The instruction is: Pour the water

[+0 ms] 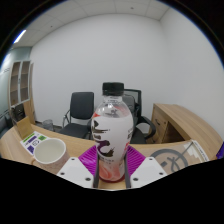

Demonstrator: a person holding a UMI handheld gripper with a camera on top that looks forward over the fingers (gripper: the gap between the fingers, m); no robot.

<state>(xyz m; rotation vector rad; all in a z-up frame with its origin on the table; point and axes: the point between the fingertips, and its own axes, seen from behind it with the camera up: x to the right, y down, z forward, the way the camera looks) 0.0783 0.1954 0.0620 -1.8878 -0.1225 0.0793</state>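
A clear plastic bottle [111, 130] with a black cap, a white and magenta label and pinkish liquid stands upright between my fingers. My gripper [111, 165] is shut on the bottle; both purple pads [86, 158] press its lower body. The bottle is held above the wooden table [20, 148]. A white cup [51, 150] stands on the table to the left of the bottle, its mouth open upward.
A box with a green and white label [34, 140] lies behind the cup. A round metal object [190, 154] lies at the right. Dark office chairs [78, 112] and a wooden desk [180, 122] stand behind, before a white wall.
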